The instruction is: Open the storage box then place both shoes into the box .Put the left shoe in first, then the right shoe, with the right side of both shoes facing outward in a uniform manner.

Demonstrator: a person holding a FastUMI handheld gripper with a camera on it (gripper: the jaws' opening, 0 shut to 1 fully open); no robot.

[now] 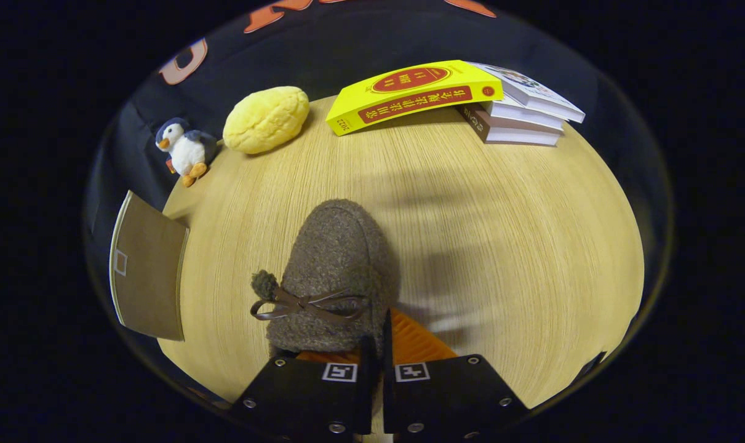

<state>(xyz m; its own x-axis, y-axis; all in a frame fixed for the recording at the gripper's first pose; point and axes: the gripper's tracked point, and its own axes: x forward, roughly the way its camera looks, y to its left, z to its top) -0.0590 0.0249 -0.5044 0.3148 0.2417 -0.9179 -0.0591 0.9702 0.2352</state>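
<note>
Woolly shoe (338, 271): lying toe-away on the worktop (520, 246), just ahead of the claw.
Claw (375, 344): fingers pinching together on the shoe's heel rim.

Shoe (335, 271): heel end hidden behind gripper (375, 347) fingers, closed on its rim; grip point largely hidden.
Box (146, 267): cut off at view's edge.
Lower books (520, 120): partly covered by yellow book (409, 95).
</note>
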